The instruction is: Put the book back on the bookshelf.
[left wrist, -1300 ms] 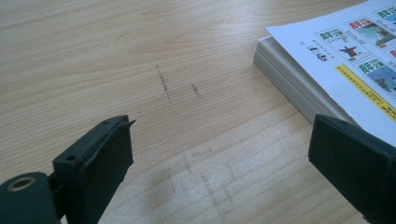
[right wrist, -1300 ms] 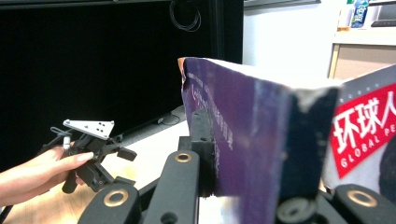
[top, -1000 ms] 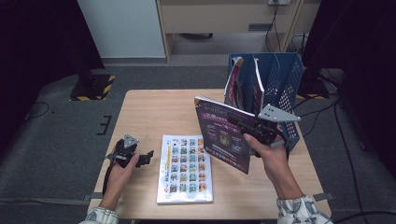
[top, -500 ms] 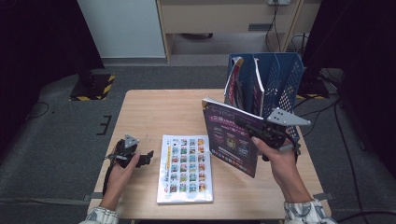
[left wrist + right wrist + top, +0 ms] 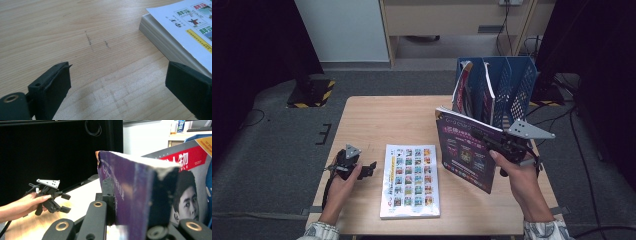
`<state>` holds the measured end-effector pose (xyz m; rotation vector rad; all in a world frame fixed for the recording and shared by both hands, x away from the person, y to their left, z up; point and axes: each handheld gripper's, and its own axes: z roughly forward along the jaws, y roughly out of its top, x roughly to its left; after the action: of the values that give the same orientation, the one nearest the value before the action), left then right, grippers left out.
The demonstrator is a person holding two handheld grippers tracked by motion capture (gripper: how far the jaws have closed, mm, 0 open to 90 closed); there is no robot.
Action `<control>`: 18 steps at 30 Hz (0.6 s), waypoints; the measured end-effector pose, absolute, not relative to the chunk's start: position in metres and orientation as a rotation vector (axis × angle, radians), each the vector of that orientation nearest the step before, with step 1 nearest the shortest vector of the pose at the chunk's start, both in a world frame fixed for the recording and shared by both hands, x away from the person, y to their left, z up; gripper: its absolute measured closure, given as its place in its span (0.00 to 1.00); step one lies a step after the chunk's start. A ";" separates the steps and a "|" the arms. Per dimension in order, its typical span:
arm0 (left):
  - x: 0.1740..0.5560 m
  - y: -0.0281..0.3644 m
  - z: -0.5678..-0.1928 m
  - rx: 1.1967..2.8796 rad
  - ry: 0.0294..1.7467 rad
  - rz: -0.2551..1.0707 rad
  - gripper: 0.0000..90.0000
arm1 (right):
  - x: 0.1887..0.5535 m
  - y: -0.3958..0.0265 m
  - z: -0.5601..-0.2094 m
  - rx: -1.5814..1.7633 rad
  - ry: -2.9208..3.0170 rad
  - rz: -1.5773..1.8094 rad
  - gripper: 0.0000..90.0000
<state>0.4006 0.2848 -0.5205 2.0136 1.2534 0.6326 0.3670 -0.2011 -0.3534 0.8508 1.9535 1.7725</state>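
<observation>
I have my right gripper (image 5: 484, 140) clamped on the far edge of the purple-covered magazine (image 5: 464, 152), jaws pinching its thickness so it stands nearly upright above the right side of the light wooden table (image 5: 387, 120). I hold it on edge like that because the blue mesh plastic file rack (image 5: 512, 92) at the far right corner takes things vertically, and its slots open upward. Other magazines (image 5: 464, 90) already stand in the left compartments, so I judge the next move must aim for a free slot to their right. From the right gripper view, the purple cover sits squarely between the jaws with a magazine showing a portrait just behind it.

My left gripper (image 5: 364, 169) rests low at the near left, jaws apart and gripping nothing, beside the thick white book with a grid of small coloured pictures (image 5: 409, 180), which lies flat in the middle near me. I keep it parked there, ready for that book.
</observation>
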 end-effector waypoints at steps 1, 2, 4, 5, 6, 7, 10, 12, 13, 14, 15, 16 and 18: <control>0.401 0.285 -0.521 2.015 1.252 0.632 0.06 | 0.366 -0.202 -0.354 0.852 1.955 1.771 0.93; 0.401 0.285 -0.520 2.016 1.252 0.633 0.06 | 0.366 -0.203 -0.354 0.853 1.954 1.769 0.93; 0.401 0.285 -0.520 2.015 1.252 0.632 0.06 | 0.365 -0.205 -0.354 0.853 1.954 1.766 0.93; 0.400 0.285 -0.520 2.015 1.253 0.633 0.06 | 0.364 -0.207 -0.354 0.858 1.954 1.763 0.93; 0.400 0.285 -0.520 2.015 1.252 0.632 0.06 | 0.363 -0.209 -0.354 0.858 1.953 1.761 0.93; 0.400 0.285 -0.520 2.015 1.252 0.632 0.06 | 0.363 -0.209 -0.354 0.858 1.953 1.761 0.93; 0.400 0.285 -0.520 2.016 1.252 0.633 0.06 | 0.359 -0.214 -0.354 0.863 1.951 1.758 0.93; 0.400 0.284 -0.520 2.016 1.251 0.632 0.06 | 0.357 -0.217 -0.354 0.865 1.946 1.756 0.93; 0.400 0.284 -0.520 2.016 1.251 0.632 0.06 | 0.356 -0.219 -0.353 0.869 1.943 1.758 0.93; 0.400 0.284 -0.521 2.017 1.250 0.632 0.06 | 0.356 -0.221 -0.353 0.871 1.940 1.756 0.93; 0.400 0.284 -0.521 2.017 1.250 0.632 0.06 | 0.356 -0.221 -0.353 0.871 1.940 1.756 0.93; 0.400 0.284 -0.521 2.018 1.250 0.632 0.06 | 0.355 -0.225 -0.353 0.877 1.935 1.751 0.93; 0.400 0.284 -0.520 2.018 1.250 0.633 0.06 | 0.354 -0.228 -0.353 0.886 1.931 1.747 0.93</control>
<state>0.4002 0.2842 -0.5205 2.0182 1.2496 0.6327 0.3541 -0.2282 -0.3533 0.8858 1.9314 1.7466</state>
